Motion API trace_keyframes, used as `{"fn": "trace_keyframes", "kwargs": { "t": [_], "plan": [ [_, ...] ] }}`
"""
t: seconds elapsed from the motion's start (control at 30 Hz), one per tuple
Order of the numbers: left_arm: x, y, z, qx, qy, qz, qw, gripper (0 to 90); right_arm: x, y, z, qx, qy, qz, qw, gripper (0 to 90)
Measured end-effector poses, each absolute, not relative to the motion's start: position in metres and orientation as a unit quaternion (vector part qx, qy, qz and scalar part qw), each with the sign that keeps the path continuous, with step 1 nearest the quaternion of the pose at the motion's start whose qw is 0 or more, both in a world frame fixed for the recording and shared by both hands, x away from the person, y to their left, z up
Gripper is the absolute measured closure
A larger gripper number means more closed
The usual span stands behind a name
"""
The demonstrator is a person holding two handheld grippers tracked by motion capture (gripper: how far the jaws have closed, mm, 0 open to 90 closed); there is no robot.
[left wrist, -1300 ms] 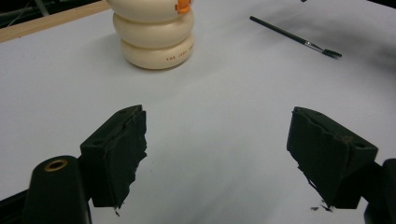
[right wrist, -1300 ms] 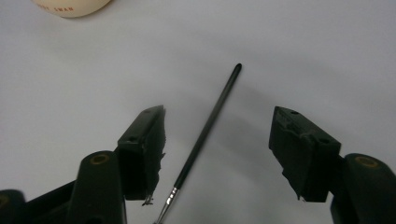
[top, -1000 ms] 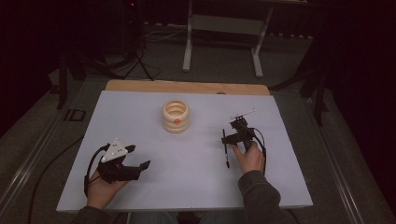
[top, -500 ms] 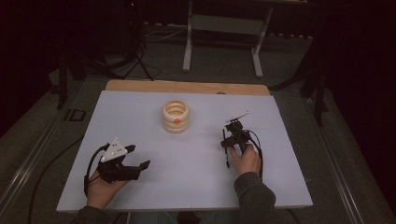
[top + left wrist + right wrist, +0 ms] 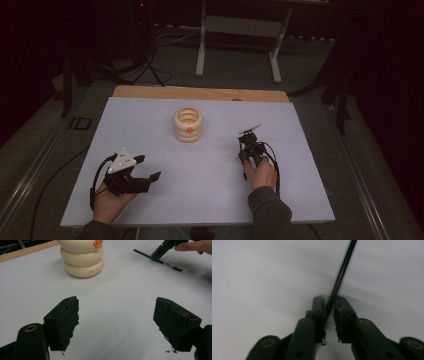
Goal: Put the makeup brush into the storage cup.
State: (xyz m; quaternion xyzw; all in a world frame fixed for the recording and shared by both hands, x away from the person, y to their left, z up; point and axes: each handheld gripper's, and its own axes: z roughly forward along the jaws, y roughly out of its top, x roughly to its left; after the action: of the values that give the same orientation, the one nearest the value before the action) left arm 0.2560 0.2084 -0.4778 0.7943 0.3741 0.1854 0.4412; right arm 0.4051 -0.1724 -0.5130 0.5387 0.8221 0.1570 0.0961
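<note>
A thin black pen (image 5: 170,265) lies flat on the pale table (image 5: 300,200) at the right. My right gripper (image 5: 245,152) points down at it. Its jaws have just been closing, and in the right gripper view they stand nearly together with the pen (image 5: 342,272) running up between them and touching both pads. From the left gripper view, that gripper (image 5: 157,257) grips the pen near its middle. My left gripper (image 5: 150,167) rests at the near left, open, with bare table between its pads (image 5: 65,322).
A stack of three cream rings (image 5: 188,125) with an orange mark stands mid-table, ahead of the left gripper (image 5: 116,322). A wooden strip (image 5: 200,93) edges the far side. Beyond it, metal stand legs (image 5: 202,45) rise from the dark floor.
The right hand has edged slightly away from me and its jaws have drawn in around the pen. The left hand and the ring stack have not moved.
</note>
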Motion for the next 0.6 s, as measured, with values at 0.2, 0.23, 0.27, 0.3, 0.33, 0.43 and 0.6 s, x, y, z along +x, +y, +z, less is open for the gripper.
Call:
{"fn": "trace_keyframes", "kwargs": {
  "t": [0.2,0.23,0.27,0.3,0.33,0.43,0.6],
  "plan": [
    [0.256,0.207,-0.478,0.795,0.373,0.185,0.441,20.7,0.404,-0.169,-0.513,0.546,0.817,0.151,0.105,84.4],
    [0.256,0.207,-0.478,0.795,0.372,0.185,0.441,20.7,0.404,-0.168,-0.513,0.547,0.817,0.151,0.105,84.5],
    [0.256,0.207,-0.478,0.796,0.372,0.186,0.441,20.7,0.404,-0.168,-0.513,0.547,0.816,0.151,0.105,84.6],
    [0.256,0.207,-0.478,0.796,0.372,0.185,0.441,20.7,0.404,-0.169,-0.513,0.548,0.816,0.151,0.105,85.3],
    [0.256,0.207,-0.478,0.796,0.372,0.185,0.441,20.7,0.404,-0.169,-0.513,0.550,0.815,0.153,0.103,85.4],
    [0.256,0.207,-0.478,0.795,0.373,0.185,0.442,20.7,0.406,-0.174,-0.513,0.558,0.809,0.163,0.088,85.5],
    [0.257,0.208,-0.478,0.795,0.374,0.184,0.441,20.7,0.406,-0.180,-0.512,0.560,0.806,0.178,0.073,85.6]
  ]
}}
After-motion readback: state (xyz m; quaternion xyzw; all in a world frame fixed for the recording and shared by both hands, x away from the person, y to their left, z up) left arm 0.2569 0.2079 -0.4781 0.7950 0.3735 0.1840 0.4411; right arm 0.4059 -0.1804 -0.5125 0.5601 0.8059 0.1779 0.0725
